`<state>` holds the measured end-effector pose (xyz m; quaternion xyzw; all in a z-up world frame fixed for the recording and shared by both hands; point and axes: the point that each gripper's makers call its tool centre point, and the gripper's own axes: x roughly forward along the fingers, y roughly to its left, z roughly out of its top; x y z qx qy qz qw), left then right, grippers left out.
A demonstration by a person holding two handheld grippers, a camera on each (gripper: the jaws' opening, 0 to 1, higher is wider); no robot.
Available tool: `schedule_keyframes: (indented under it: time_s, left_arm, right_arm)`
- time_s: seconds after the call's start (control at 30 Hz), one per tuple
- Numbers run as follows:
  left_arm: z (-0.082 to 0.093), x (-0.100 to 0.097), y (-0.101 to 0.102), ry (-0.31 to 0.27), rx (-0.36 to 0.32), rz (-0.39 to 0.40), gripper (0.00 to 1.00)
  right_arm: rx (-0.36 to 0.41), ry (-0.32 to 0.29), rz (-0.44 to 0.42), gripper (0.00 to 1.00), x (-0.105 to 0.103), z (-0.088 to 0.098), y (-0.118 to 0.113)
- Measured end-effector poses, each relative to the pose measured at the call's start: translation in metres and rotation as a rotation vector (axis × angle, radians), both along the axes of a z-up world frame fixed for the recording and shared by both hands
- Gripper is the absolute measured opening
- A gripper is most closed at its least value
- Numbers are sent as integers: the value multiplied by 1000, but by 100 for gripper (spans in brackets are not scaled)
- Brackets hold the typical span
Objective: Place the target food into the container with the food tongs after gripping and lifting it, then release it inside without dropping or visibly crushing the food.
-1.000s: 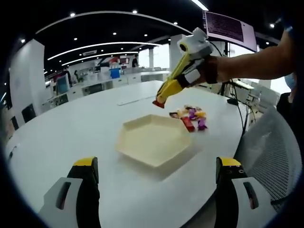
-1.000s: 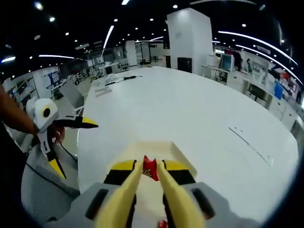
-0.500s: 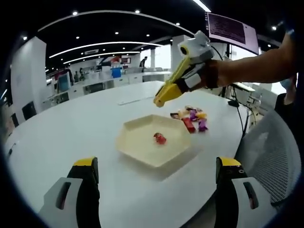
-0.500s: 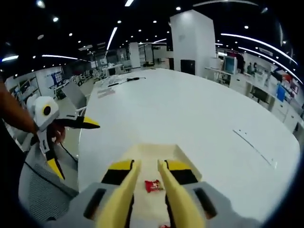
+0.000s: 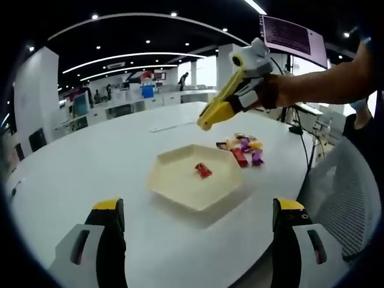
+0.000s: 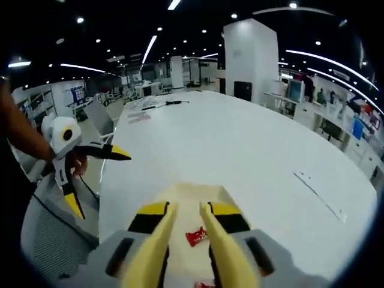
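1. On the big white table [image 5: 90, 162], which is the largest thing here, a cream hexagonal tray [image 5: 195, 177] sits near the edge closest to the left gripper [image 5: 195, 225]; all places below are given from this tray.
2. Beside the tray, on the side away from the table centre, a grey mesh chair [image 5: 342, 186] stands at the table edge.
3. Above the far side of the tray, a person's hand holds the right gripper [image 5: 207, 122] in the air, its yellow tips pointing down to the tray without touching it.
4. In the right gripper view its two jaws stand apart with a gap between them, and nothing is held.
5. The left gripper is on the near side of the tray, off the table surface; its jaws are wide apart and hold nothing.
6. Just beside the tray, at its far right corner, lies a small heap of wrapped candies [image 5: 243, 147] in red, purple and yellow.
7. Inside the tray, close to its middle, lies one red candy [image 5: 203, 170], free of any jaw; in the right gripper view the same red candy [image 6: 195, 236] shows in the gap between the jaws, on the tray floor.
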<state>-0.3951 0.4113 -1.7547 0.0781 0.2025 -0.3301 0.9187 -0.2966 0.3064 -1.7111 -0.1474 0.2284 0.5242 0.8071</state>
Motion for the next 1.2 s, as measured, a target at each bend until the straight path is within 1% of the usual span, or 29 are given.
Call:
schedule_keyframes:
  time_s: [0.13,0.37,0.57,0.73,0.8,1.07,1.2]
  left_arm:
    - [1,0,1,-2,-1,5,99]
    - [0,1,2,-1,1,11,99]
    - [0,1,3,-2,7,13,99]
    - [-2,2,5,1,15,19,99]
    - [-3,2,5,5,18,19,99]
    - [-5,1,4,11,29,16,100]
    - [-6,1,4,15,35,14,100]
  right_arm:
    - [4,-15,2,24,-1,3,-10]
    - [5,-19,-16,24,1,4,-31]
    - [-3,-31,-28,25,2,5,-56]
    - [-16,-46,-37,25,2,2,-82]
    - [-29,-56,-53,25,4,-1,-96]
    - [-44,-49,-131,25,6,-6,-148]
    - [-43,-46,-168,25,10,-6,-168]
